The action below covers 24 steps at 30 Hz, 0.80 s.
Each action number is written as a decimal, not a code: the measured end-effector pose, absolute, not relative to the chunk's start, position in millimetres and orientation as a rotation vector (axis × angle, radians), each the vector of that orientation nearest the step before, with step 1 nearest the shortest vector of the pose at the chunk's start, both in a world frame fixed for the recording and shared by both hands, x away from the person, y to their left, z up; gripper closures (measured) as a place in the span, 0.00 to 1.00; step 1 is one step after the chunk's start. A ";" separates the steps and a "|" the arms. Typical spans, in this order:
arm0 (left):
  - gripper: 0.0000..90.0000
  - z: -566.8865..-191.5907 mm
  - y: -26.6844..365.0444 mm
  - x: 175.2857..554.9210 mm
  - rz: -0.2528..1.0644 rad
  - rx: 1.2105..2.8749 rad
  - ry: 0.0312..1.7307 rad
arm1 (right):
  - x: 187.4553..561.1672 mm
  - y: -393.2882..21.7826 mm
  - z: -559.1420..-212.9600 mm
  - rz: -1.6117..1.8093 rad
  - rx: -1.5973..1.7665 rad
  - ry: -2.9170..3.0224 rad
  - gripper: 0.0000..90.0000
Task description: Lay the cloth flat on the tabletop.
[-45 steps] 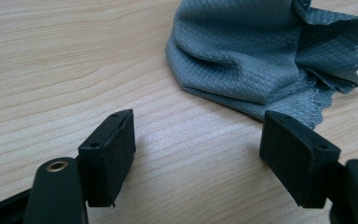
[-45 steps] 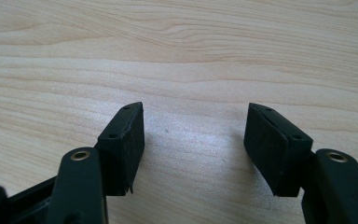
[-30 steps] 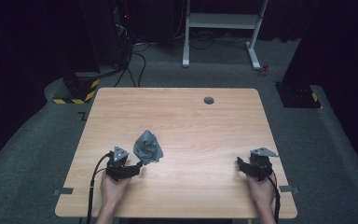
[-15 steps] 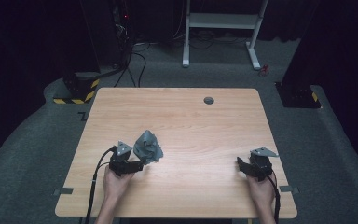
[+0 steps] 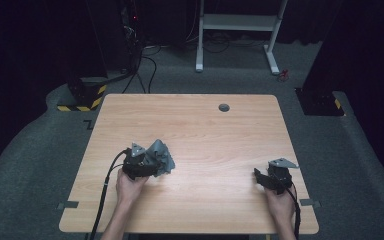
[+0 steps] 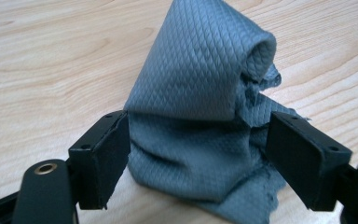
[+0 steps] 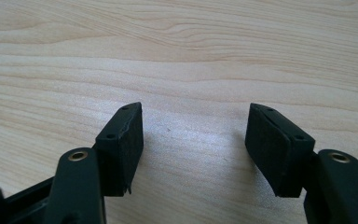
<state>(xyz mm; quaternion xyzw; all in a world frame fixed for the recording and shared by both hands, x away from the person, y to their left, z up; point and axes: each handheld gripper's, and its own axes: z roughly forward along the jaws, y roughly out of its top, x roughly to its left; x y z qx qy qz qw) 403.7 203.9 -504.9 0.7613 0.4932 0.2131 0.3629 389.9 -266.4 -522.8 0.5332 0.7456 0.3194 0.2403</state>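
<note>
With its jaws spread around the bunched grey cloth [image 6: 200,116] at the table's [image 5: 205,120] seven o'clock, the left gripper [image 6: 198,154] may pinch only a loose fold, while the right gripper [image 7: 193,144] gapes idle.

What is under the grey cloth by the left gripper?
The grey cloth stands bunched in a peak on the wooden table, between the open jaws of the left gripper. Bare wood shows around its edges. Whatever lies beneath the bunched folds is covered and cannot be seen.
</note>
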 end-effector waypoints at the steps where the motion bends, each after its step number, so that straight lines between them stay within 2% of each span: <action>1: 0.26 -505.0 203.1 405.8 0.549 1.968 1.271 | 389.9 -266.4 -522.8 0.874 1.459 2.040 0.41; 6: 0.29 -508.7 200.4 417.1 0.565 2.003 1.287 | 389.9 -266.4 -522.7 0.874 1.459 2.041 0.41; 14: 0.45 -513.1 196.9 423.9 0.591 2.050 1.293 | 389.5 -266.3 -522.6 0.874 1.462 2.041 0.41; 20: 0.53 -517.7 197.2 425.2 0.570 2.042 1.286 | 389.6 -266.2 -522.7 0.874 1.462 2.040 0.41; 24: 0.66 -517.9 196.8 424.8 0.555 2.048 1.264 | 389.5 -266.3 -522.7 0.873 1.461 2.040 0.41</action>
